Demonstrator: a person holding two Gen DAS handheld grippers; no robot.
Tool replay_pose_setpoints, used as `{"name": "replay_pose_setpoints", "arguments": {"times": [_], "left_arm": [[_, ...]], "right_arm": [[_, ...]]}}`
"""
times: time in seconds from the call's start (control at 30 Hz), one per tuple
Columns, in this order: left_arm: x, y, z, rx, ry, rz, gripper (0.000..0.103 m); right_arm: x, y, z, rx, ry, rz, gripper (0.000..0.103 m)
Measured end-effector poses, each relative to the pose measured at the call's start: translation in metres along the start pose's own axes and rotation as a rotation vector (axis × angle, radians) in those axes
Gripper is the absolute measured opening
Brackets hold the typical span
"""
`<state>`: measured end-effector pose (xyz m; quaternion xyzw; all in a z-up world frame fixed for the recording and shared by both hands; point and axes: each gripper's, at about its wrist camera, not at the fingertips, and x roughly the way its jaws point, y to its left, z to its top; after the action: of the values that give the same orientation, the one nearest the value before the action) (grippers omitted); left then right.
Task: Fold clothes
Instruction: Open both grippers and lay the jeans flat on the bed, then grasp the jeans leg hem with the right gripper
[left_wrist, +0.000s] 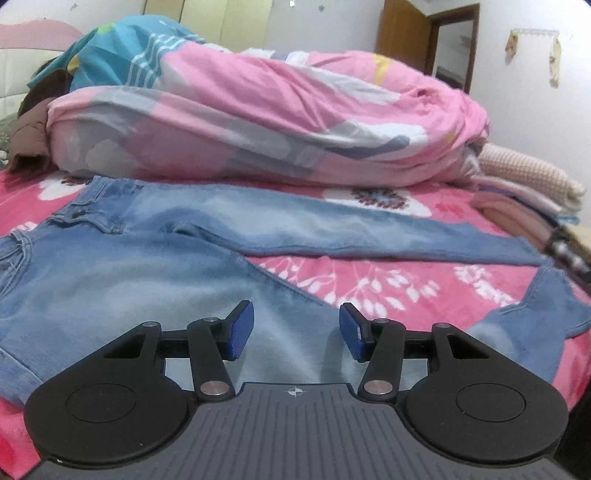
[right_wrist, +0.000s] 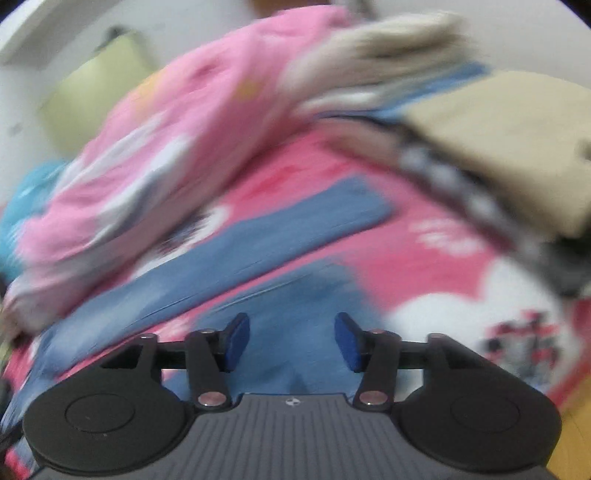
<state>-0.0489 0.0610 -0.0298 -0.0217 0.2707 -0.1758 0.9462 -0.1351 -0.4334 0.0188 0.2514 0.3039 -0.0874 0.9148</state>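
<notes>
Jeans (left_wrist: 122, 280) are spread flat on the bed (left_wrist: 406, 284), legs parted, in front of the rolled quilt (left_wrist: 258, 122). Left gripper (left_wrist: 296, 330) is held over the near leg of the jeans, jaws apart, nothing gripped. Right gripper (right_wrist: 291, 341) is seen over the jeans (right_wrist: 295, 332) near a leg end, jaws apart and empty; that view is blurred. Folded cloths (left_wrist: 528, 177) are stacked beyond the jeans' leg ends.

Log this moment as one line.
task: fold clothes | jeans: spread flat on bed, unfolded | left gripper: open, over jeans | right gripper: open, empty | right view: blurred
</notes>
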Motion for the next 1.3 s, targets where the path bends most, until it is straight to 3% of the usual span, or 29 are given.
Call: {"name": "replay_pose_setpoints", "arguments": {"times": [0.2,0.23,0.27,0.3,0.33,0.6,0.73,0.83,0.97,1.03,1.13,1.3], "left_arm": [[0.013,0.012,-0.003,-0.059,0.049,0.068,0.051],[0.014,0.014,-0.003,-0.072,0.052,0.073,0.051],[0.015,0.015,-0.004,-0.083,0.057,0.078,0.051],[0.016,0.016,-0.004,-0.093,0.062,0.081,0.051],[0.017,0.017,-0.004,-0.099,0.066,0.085,0.051],[0.021,0.021,-0.003,-0.099,0.074,0.106,0.051],[0.022,0.023,-0.002,-0.083,0.074,0.1,0.051],[0.02,0.024,-0.002,-0.083,0.07,0.091,0.051],[0.013,0.026,-0.004,-0.083,0.048,0.076,0.051],[0.01,0.026,-0.007,-0.089,0.036,0.06,0.051],[0.008,0.023,-0.011,-0.079,0.029,0.037,0.051],[0.009,0.017,-0.018,-0.032,0.016,0.036,0.052]], "right_arm": [[0.021,-0.024,0.001,0.01,0.032,-0.011,0.06],[0.024,-0.028,0.002,0.012,0.037,-0.013,0.047],[0.028,-0.032,0.002,0.013,0.043,-0.015,0.021],[0.031,-0.036,0.002,0.015,0.048,-0.017,0.008],[0.031,-0.038,0.001,0.018,0.047,-0.017,0.006],[-0.076,-0.059,-0.002,0.128,-0.105,-0.032,0.005],[-0.09,-0.075,-0.027,0.175,0.005,-0.101,0.007],[-0.091,-0.079,-0.041,0.195,0.068,-0.216,0.015],[-0.116,-0.054,-0.02,0.111,-0.085,-0.29,0.019],[-0.109,-0.024,-0.005,0.008,-0.12,-0.217,0.02],[-0.065,0.041,0.009,-0.194,-0.052,0.002,0.021],[0.039,0.144,-0.002,-0.525,0.17,0.248,0.022]]}}
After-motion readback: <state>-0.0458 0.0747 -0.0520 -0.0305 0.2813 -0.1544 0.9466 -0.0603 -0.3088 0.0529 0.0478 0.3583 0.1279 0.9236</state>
